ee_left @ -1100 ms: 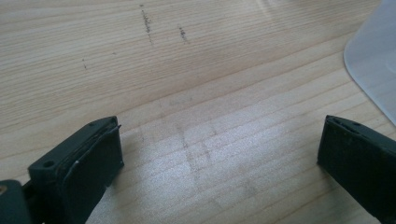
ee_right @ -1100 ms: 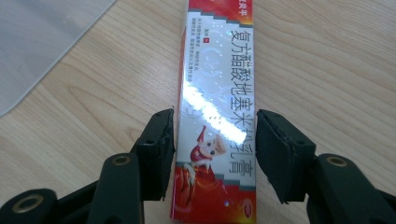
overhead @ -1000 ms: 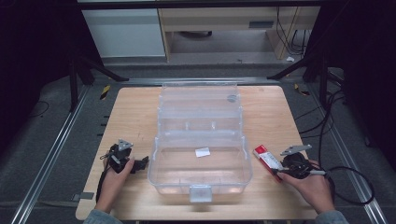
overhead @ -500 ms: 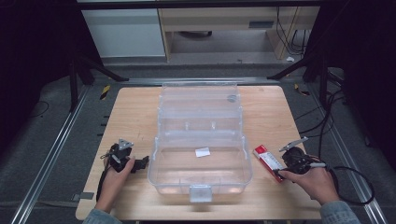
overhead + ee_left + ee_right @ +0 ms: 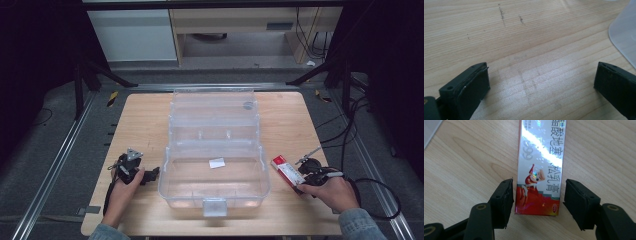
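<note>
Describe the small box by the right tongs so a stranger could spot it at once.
Start at the big clear plastic case standing open in the middle of the wooden table. Just off its right side, a slim box lies flat on the wood, its near end between the open right tongs. It is the only coloured thing there: red and shiny silver, with printed characters and a cartoon figure.

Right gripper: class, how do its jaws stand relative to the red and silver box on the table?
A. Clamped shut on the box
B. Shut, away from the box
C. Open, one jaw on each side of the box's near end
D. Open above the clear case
C: in the right gripper view, the right gripper has its jaws open astride the near end of the red and silver box, with a gap showing at the right-hand jaw.
</note>
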`<state>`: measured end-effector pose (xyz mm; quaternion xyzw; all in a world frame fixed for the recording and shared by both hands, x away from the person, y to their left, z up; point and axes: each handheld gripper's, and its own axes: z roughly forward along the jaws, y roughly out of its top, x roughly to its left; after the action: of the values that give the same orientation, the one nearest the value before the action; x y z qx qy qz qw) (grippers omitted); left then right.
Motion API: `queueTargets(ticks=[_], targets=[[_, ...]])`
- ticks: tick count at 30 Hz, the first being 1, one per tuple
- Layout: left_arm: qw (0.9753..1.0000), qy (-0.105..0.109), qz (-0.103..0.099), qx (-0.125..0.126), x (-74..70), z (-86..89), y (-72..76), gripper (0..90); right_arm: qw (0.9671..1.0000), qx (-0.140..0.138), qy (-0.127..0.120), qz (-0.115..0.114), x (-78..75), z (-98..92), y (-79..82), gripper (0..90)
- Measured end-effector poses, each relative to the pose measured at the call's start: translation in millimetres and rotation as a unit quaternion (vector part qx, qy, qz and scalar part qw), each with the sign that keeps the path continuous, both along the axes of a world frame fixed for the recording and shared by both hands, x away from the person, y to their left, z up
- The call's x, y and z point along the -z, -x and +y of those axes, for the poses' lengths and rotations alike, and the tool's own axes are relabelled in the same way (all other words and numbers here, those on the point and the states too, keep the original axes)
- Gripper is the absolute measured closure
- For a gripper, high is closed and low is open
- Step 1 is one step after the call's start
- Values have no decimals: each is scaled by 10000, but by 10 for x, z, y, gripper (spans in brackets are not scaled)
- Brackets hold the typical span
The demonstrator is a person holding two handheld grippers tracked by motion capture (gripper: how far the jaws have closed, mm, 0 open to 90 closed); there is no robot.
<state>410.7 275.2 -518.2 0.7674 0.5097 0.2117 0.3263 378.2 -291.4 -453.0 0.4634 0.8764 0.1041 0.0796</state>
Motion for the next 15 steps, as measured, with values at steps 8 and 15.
queueTargets(ticks=[8,15], targets=[[10000,3,0,-36,0,-7,-1,0,9999,-42,0,152,76,-22,-6,427],[10000,5,0,-40,0,-8,-2,0,9998,-52,-49,199,85,-19,-7,471]])
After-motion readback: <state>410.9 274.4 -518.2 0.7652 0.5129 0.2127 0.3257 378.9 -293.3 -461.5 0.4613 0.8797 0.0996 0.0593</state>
